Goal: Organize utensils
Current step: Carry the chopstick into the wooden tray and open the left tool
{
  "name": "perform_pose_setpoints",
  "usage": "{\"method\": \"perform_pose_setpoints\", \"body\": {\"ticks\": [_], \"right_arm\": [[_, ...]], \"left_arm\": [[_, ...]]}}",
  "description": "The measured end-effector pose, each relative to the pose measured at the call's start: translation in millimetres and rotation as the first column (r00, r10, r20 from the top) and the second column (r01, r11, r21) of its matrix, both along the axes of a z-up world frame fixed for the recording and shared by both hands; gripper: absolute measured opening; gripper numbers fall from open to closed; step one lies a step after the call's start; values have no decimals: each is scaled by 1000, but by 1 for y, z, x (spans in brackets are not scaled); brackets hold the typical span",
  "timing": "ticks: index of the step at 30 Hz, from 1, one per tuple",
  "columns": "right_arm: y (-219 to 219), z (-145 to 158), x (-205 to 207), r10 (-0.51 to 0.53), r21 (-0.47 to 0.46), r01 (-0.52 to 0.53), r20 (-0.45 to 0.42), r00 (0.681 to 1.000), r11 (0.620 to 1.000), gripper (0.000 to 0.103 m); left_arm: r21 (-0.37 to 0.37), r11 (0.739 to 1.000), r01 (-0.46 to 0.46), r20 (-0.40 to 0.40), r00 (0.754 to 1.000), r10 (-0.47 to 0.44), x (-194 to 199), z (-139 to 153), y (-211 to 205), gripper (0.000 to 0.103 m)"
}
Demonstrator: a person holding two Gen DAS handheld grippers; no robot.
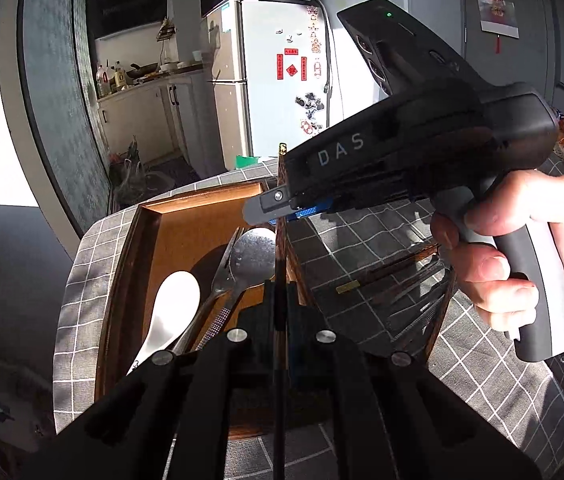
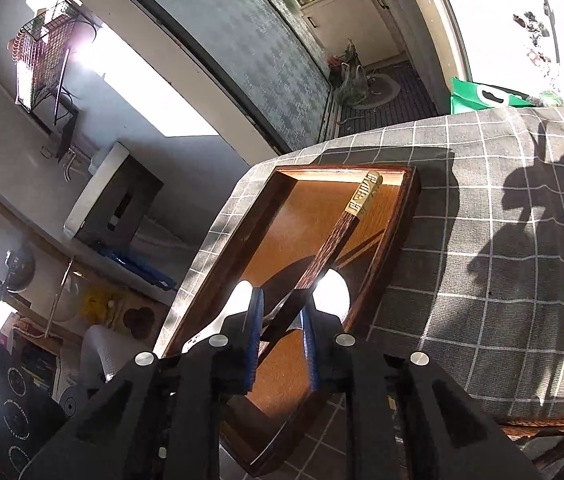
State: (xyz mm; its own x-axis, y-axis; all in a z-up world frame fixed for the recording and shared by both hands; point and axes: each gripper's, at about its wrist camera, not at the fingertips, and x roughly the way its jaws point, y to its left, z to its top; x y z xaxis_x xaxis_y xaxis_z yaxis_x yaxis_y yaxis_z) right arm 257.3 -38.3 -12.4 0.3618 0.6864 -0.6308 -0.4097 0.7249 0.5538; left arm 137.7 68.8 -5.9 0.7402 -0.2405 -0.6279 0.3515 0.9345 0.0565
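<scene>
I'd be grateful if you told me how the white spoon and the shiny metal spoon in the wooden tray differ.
The white ceramic-looking spoon is matte and opaque white, while the shiny metal spoon is silvery and reflective. The white spoon lies nearer the left wall of the wooden tray; the metal spoon lies towards its right wall, beside a metal fork. The metal spoon's bowl looks larger. Both lie in the tray with bowls pointing away from the camera.

Right gripper (image 2: 282, 334) at lower centre, jaws slightly apart around a brown chopstick (image 2: 331, 258) angled over wooden tray (image 2: 395, 264); checked cloth (image 2: 501, 280) right.
</scene>
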Motion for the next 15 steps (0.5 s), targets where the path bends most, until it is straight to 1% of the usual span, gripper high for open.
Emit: {"method": "perform_pose_setpoints", "body": {"ticks": [3, 4, 6, 8, 11, 15], "right_arm": [[14, -4, 9, 14, -11, -14, -3, 1000, 1000, 19], [16, -4, 9, 1, -16, -1, -3, 1000, 1000, 19], [16, -2, 2, 8, -23, -7, 16, 1000, 1000, 27], [14, 2, -7, 23, -47, -21, 41, 999, 999, 28], [-1, 9, -18, 27, -53, -23, 61, 998, 998, 32], [-32, 16, -27, 1, -44, 3, 76, 997, 999, 34]], "left_arm": [[12, 999, -51, 6, 999, 51, 10, -9, 10, 6], [17, 997, -74, 4, 997, 73, 13, -11, 13, 6], [11, 995, -98, -6, 995, 98, 18, -14, 20, 6], [5, 993, -117, -14, 993, 117, 24, -15, 27, 6], [-5, 992, -127, -17, 992, 127, 32, -15, 31, 6], [1, 991, -134, -10, 991, 134, 42, -15, 29, 6]]}}
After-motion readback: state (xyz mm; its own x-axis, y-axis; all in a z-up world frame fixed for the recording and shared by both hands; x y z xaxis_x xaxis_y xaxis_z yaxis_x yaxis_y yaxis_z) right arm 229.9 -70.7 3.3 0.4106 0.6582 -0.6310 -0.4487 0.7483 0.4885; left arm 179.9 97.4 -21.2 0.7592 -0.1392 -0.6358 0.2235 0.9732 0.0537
